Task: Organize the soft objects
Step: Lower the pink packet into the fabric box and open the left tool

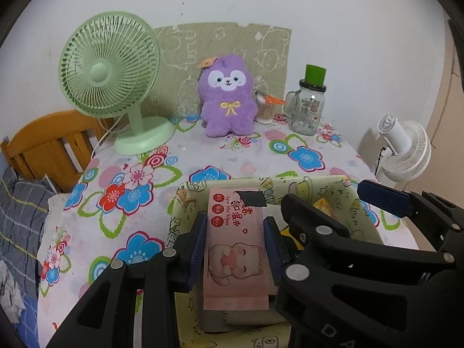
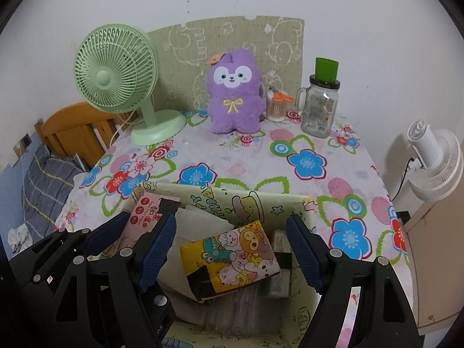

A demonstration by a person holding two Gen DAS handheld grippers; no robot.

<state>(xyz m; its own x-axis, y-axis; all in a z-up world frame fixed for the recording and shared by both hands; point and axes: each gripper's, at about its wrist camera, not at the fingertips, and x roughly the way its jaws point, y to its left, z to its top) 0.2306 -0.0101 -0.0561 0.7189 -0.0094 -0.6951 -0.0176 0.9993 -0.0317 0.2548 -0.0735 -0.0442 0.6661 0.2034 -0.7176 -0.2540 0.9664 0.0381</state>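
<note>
while both grippers hang over the near edge of the table, the parts read as follows.
left gripper [image 1: 235, 249]: blue pads clamped on either side of the pink wet-wipes pack [image 1: 235, 249], held lengthwise over the left part of the box.
wet-wipes pack: cartoon cat printed on its face, black tape tab at its far end; seen from the right wrist it sits at the box's left wall.
right gripper [image 2: 230, 249]: fingers spread wide apart, holding nothing, above the box interior.
cartoon-print storage box [image 2: 232, 200]: open-topped, on the near side of the table.
yellow tissue pack [image 2: 232, 256]: tilted inside the box, between the right gripper's fingers but apart from them.
floral tablecloth [image 2: 304, 159]: covers the table.
purple plush toy [image 1: 227, 95]: upright at the far side, against the green drawn-on board [image 1: 226, 46].
green desk fan [image 1: 111, 78]: far left.
glass mug jar [image 1: 308, 110]: far right, green cup on its lid.
cotton-swab holder [image 1: 264, 110]: between plush and jar.
white fan [image 2: 432, 162]: off the table, right.
</note>
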